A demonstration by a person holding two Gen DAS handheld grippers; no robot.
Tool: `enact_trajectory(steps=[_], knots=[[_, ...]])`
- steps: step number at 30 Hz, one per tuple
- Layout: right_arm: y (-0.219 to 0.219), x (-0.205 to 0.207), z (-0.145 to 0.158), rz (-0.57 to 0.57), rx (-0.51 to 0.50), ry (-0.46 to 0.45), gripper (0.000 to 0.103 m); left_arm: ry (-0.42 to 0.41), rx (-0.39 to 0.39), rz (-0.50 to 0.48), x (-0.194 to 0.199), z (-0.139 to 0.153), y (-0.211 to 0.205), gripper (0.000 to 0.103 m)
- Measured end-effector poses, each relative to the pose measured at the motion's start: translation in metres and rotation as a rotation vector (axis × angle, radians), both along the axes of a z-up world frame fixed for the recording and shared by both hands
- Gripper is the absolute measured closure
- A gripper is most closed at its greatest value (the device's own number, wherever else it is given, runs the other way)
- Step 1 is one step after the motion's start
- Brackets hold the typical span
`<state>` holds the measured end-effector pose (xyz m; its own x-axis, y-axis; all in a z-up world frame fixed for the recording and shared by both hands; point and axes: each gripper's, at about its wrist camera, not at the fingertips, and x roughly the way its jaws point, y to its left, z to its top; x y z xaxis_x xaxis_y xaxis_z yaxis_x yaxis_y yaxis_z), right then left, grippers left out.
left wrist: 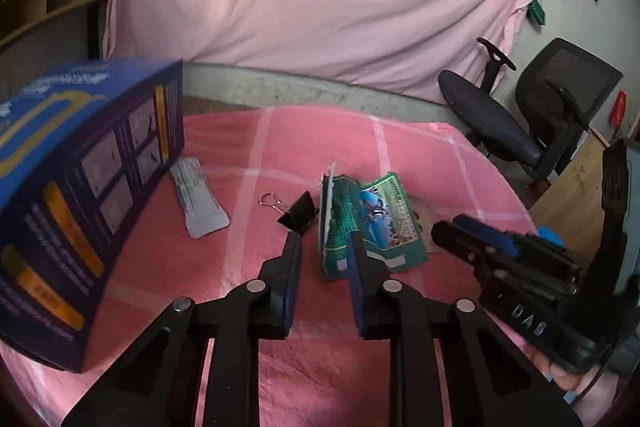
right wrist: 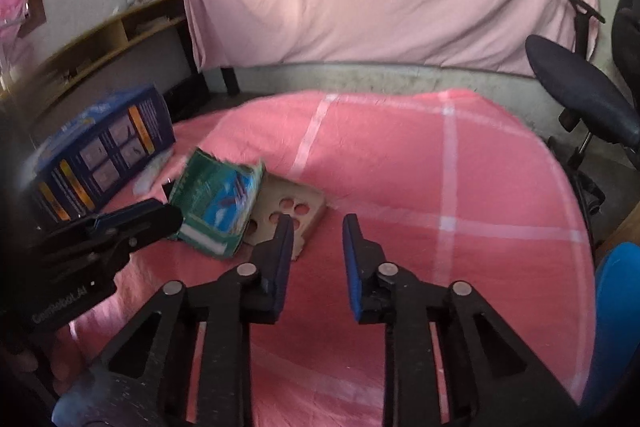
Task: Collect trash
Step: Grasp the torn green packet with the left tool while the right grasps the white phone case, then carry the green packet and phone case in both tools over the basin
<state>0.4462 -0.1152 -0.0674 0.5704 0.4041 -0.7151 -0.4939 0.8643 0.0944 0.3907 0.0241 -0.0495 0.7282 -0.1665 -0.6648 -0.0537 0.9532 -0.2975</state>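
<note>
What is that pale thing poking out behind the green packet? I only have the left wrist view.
Observer: It is a flat cardboard piece with round holes punched in it. The green packet overlaps its left side.
Operator: Is the right hand-held gripper holding anything?
Observer: No. The right hand-held gripper is open with nothing between its fingers. In its own view, its left finger sits in front of the cardboard's near edge.
</note>
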Motion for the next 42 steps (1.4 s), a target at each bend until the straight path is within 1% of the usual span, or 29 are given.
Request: enact_trajectory(steps=[2, 4, 6, 7, 9, 14, 17, 20, 22, 25, 32, 40, 41, 42], knots=[[0.003, 0.005, -0.005, -0.001, -0.021, 0.033, 0.057, 0.009, -0.008, 0.004, 0.000, 0.001, 0.003, 0.085], [0.004, 0.009, -0.006, -0.002, -0.007, 0.053, 0.058, 0.013, -0.008, 0.009, 0.000, 0.003, 0.004, 0.088], [0.002, 0.012, -0.007, -0.003, 0.026, 0.076, 0.063, 0.023, -0.005, 0.011, 0.002, 0.004, 0.003, 0.100], [0.001, 0.013, -0.007, 0.001, 0.035, 0.082, 0.067, 0.029, -0.004, 0.009, 0.002, 0.004, 0.003, 0.101], [0.000, 0.012, -0.007, 0.002, 0.043, 0.087, 0.071, 0.024, 0.002, 0.013, -0.002, 0.006, 0.003, 0.102], [-0.002, 0.007, -0.005, -0.024, 0.042, 0.070, 0.074, -0.006, 0.020, 0.015, -0.008, 0.011, 0.001, 0.103], [-0.009, 0.000, 0.001, -0.046, 0.056, 0.029, 0.075, -0.040, 0.030, 0.019, -0.014, 0.016, -0.001, 0.103], [-0.019, -0.010, 0.010, -0.077, 0.074, -0.033, 0.075, -0.095, 0.058, 0.014, -0.029, 0.025, -0.004, 0.103], [-0.024, -0.018, 0.016, -0.093, 0.061, -0.081, 0.075, -0.135, 0.063, 0.009, -0.038, 0.033, -0.005, 0.103], [-0.028, -0.030, 0.024, -0.111, 0.040, -0.150, 0.075, -0.170, 0.077, 0.006, -0.045, 0.043, -0.010, 0.103], [-0.051, -0.048, 0.041, -0.162, 0.039, -0.260, 0.075, -0.267, 0.116, 0.001, -0.065, 0.069, -0.025, 0.103], [-0.098, -0.072, 0.078, -0.290, 0.119, -0.428, 0.075, -0.378, 0.144, -0.009, -0.072, 0.101, -0.061, 0.103], [-0.112, -0.080, 0.090, -0.324, 0.140, -0.481, 0.075, -0.390, 0.145, -0.015, -0.071, 0.105, -0.067, 0.103], [-0.112, -0.080, 0.090, -0.324, 0.140, -0.481, 0.075, -0.400, 0.146, -0.021, -0.072, 0.108, -0.073, 0.103]])
